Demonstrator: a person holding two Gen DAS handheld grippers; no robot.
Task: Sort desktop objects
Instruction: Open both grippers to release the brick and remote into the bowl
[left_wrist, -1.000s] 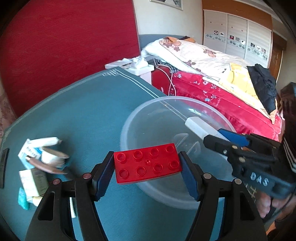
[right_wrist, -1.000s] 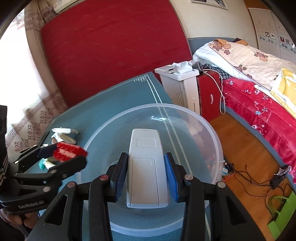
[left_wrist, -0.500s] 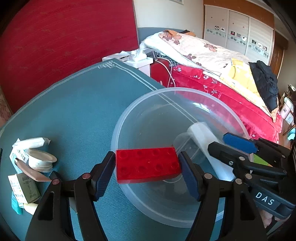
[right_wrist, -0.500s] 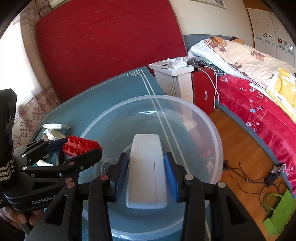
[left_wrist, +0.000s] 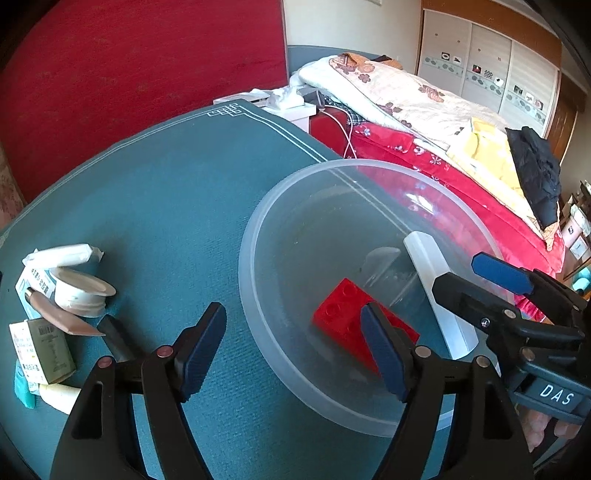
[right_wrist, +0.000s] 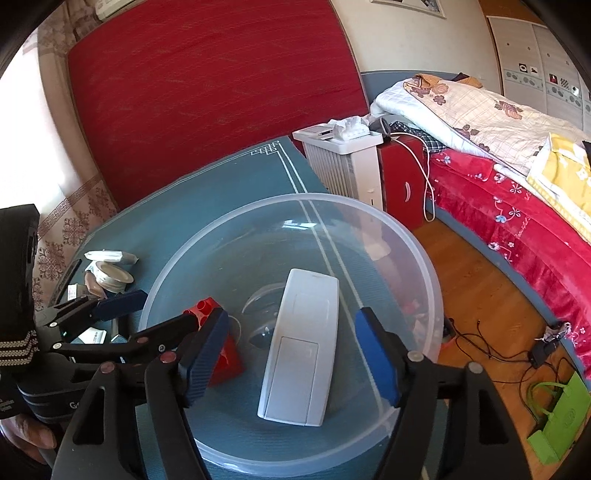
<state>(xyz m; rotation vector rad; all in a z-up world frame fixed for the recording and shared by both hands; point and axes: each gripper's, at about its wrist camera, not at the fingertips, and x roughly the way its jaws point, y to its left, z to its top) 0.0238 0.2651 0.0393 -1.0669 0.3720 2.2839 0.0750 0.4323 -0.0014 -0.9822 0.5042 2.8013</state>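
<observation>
With both my grippers poised over the clear plastic bowl (right_wrist: 424, 266), their jaws are spreading apart and grip nothing. My left gripper (left_wrist: 293, 347) straddles the bowl's near-left rim, its right pad in front of the red toy brick (left_wrist: 343, 317), which lies loose on the bowl's floor. My right gripper (right_wrist: 291, 354) hangs above the white remote control (right_wrist: 301, 347), which rests free in the bowl between the widening pads, touching neither.

Risk, as I judge it: the bowl sits at the right edge of the blue table (left_wrist: 166, 206), its far-right side seeming to overhang toward the floor. A careless pull-back that catches a pad on the rim could tip it and spill both pieces.

Left of the bowl, a pile waits unsorted: small boxes (left_wrist: 40, 347), a white round tub (left_wrist: 79, 291), a white tube (left_wrist: 62, 253).

My left camera shows that pile plainly and the right gripper (left_wrist: 495, 284) from the side. My right camera alone shows the remote whole, the wooden floor (right_wrist: 480, 295) beneath the bowl's far side and a white heater (right_wrist: 347, 162) past the table's end; there the brick is half hidden behind a pad.
</observation>
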